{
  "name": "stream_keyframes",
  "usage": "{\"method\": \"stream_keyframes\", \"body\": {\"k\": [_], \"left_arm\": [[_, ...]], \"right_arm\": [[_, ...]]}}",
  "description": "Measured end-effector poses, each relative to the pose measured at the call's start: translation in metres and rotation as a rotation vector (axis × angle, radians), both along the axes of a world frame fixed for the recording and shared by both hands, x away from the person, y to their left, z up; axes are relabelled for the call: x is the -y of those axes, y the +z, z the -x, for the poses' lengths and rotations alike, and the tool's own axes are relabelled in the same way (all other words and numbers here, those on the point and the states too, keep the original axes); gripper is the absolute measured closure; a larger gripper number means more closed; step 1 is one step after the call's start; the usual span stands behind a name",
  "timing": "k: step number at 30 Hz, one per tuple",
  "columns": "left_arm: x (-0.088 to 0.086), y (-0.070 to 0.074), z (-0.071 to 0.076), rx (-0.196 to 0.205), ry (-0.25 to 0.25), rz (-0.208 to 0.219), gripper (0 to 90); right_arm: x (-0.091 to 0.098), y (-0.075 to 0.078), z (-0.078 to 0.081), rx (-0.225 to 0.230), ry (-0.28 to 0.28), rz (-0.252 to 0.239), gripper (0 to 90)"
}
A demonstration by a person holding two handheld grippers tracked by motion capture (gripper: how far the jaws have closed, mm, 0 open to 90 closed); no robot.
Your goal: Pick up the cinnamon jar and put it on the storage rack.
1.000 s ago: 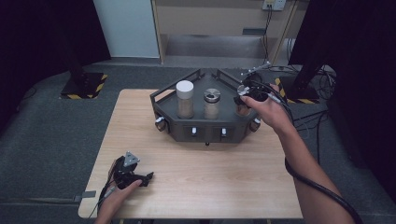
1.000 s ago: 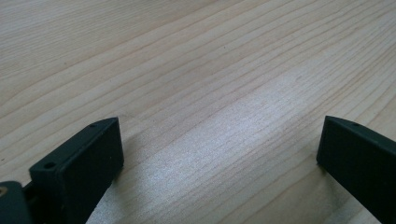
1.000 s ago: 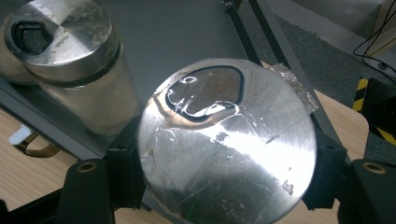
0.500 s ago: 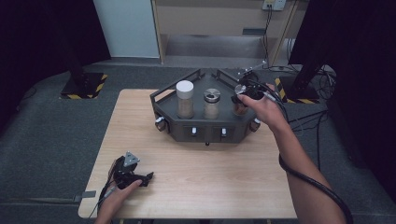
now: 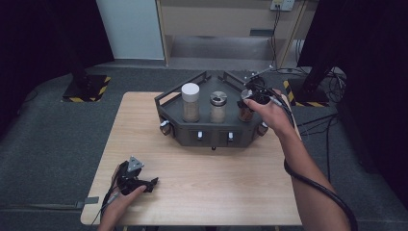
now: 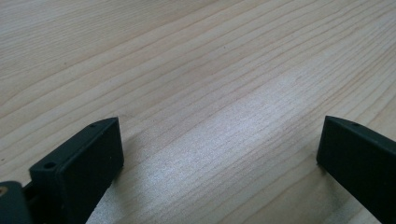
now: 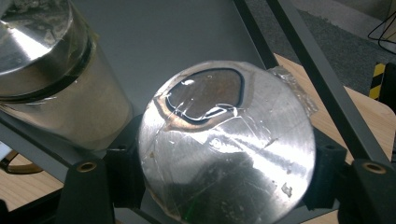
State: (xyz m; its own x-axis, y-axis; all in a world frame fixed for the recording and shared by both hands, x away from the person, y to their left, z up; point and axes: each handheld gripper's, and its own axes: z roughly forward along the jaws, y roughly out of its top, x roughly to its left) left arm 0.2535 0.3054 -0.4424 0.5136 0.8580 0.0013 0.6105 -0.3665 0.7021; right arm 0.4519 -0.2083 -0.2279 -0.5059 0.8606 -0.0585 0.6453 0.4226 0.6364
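Jar (image 7: pixel 226 144) w/ steel lid clamped btwn right hand-held gripper (image 7: pixel 224 186) jaws.

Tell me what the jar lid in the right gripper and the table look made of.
Lid: looks like polished metal, since it shines and mirrors its surroundings; clear tape seems stuck over its opening. Table: pale wood or wood-look laminate, with visible grain lines and a matte sheen.
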Motion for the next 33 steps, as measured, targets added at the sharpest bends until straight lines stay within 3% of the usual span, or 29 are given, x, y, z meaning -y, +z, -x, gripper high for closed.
{"method": "stream_keyframes", "body": {"k": [33], "left_arm": [[0.0001,0.0000,0.0001,0.000,0.000,0.000,0.0]], "right_arm": [[0.0089,-0.0074,-0.0031,-0.021,-0.008,-0.048,31.4]]}}
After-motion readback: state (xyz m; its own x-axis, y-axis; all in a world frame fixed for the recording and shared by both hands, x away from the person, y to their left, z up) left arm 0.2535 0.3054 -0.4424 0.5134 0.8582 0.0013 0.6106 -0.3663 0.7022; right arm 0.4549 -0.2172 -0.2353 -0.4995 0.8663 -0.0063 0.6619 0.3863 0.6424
